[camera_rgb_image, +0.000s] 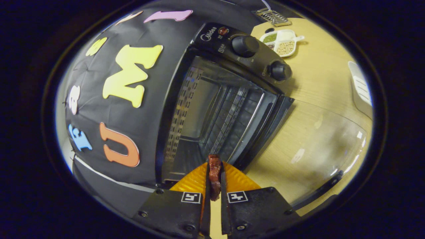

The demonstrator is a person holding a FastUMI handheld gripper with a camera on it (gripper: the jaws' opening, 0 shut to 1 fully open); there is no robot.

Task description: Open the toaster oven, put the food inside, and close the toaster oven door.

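Clamped between both fingers of the tongs [215, 172], a reddish-brown piece of food [214, 176] runs lengthwise along them, its far tip pointing into the open toaster oven [219, 109] just beyond, door [318, 149] lowered right.

Open toaster oven [212, 109] cavity ahead, unobstructed

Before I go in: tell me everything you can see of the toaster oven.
The toaster oven is black, metal-looking, standing on the wooden table. Its glass door is fully open, lying flat over the table. Inside show a wire rack and a perforated side wall; the cavity looks empty. Two round knobs sit on the control panel. The gripper, shut on the food, is just ahead of the opening.
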